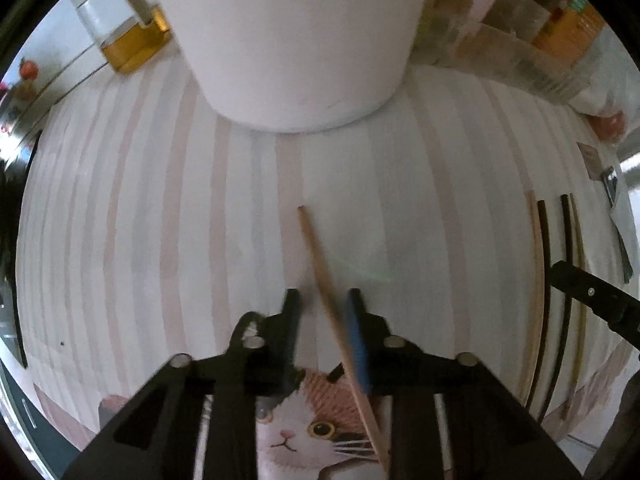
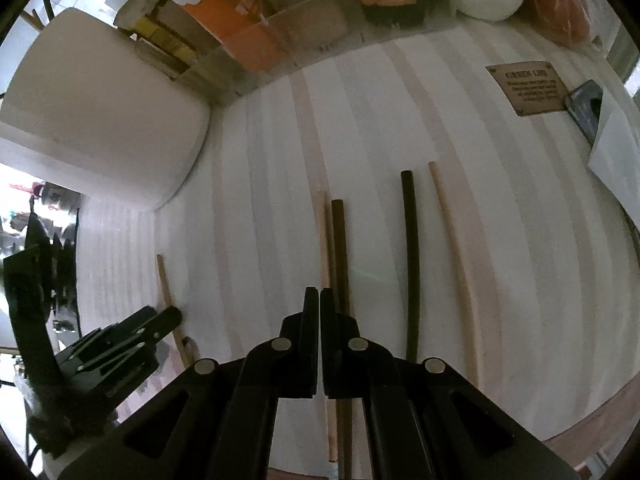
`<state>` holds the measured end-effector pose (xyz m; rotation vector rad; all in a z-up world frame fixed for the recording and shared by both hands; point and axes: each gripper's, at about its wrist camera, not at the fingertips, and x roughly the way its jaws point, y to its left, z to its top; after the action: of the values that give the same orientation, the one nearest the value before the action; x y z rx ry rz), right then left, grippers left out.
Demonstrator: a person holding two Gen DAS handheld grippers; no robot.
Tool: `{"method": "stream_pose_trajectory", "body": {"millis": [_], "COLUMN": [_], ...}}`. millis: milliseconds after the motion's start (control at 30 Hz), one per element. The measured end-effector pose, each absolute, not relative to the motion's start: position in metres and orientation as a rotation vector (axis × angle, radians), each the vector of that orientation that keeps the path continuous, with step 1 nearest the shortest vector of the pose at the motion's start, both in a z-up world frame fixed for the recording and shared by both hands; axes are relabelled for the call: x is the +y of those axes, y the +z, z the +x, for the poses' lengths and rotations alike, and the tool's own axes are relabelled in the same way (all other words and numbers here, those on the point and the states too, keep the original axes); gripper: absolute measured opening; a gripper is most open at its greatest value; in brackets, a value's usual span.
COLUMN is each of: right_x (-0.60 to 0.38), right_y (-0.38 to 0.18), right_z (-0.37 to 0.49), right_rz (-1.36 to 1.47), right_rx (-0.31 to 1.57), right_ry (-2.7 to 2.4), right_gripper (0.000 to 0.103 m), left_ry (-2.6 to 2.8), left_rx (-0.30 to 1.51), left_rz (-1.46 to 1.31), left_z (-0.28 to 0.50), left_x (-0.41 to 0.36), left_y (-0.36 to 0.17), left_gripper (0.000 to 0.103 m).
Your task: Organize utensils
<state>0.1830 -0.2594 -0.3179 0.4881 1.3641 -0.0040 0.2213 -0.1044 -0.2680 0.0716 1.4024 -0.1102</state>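
A light wooden chopstick (image 1: 316, 248) runs between the fingers of my left gripper (image 1: 324, 300) and rests against the blue pad (image 1: 358, 340) on the right. A gap shows on its other side, so the jaws stand slightly apart. This gripper points down at the striped tablecloth (image 1: 160, 220), just in front of a tall white container (image 1: 288, 40). My right gripper (image 2: 320, 296) is shut with nothing in it, above a light chopstick (image 2: 322, 232) and a brown one (image 2: 338, 240) lying side by side. Further right lie a black chopstick (image 2: 410, 260) and another light one (image 2: 452, 240).
A glass jug of amber liquid (image 1: 128, 40) stands left of the white container. A clear bin of packages (image 2: 300, 32) lines the back. A small plaque (image 2: 528, 88) and a sheet of paper (image 2: 616, 152) lie at the right. A cat print (image 1: 312, 428) marks the cloth's near edge.
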Motion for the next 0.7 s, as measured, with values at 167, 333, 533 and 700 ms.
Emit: {"method": "stream_pose_trajectory", "body": {"millis": [167, 333, 533, 700], "right_x": [-0.266, -0.262, -0.268, -0.277], "right_y": [-0.314, -0.327, -0.318, -0.316], "right_z": [0.181, 0.182, 0.178, 0.176], "right_rz": [0.493, 0.486, 0.498, 0.461], "right_rx": [1.369, 1.409, 1.381, 1.393], "right_ry": [0.027, 0.022, 0.01, -0.045], "right_gripper": [0.001, 0.001, 0.001, 0.001], "left_ry": [-0.123, -0.133, -0.141, -0.156], "left_rx": [1.393, 1.398, 1.402, 1.405], "left_rz": [0.09, 0.087, 0.076, 0.073], "left_z": [0.223, 0.225, 0.234, 0.236], "left_x": [-0.118, -0.112, -0.102, -0.095], "left_y": [-0.266, -0.269, -0.273, -0.275], "left_gripper": [0.013, 0.013, 0.014, 0.022]}}
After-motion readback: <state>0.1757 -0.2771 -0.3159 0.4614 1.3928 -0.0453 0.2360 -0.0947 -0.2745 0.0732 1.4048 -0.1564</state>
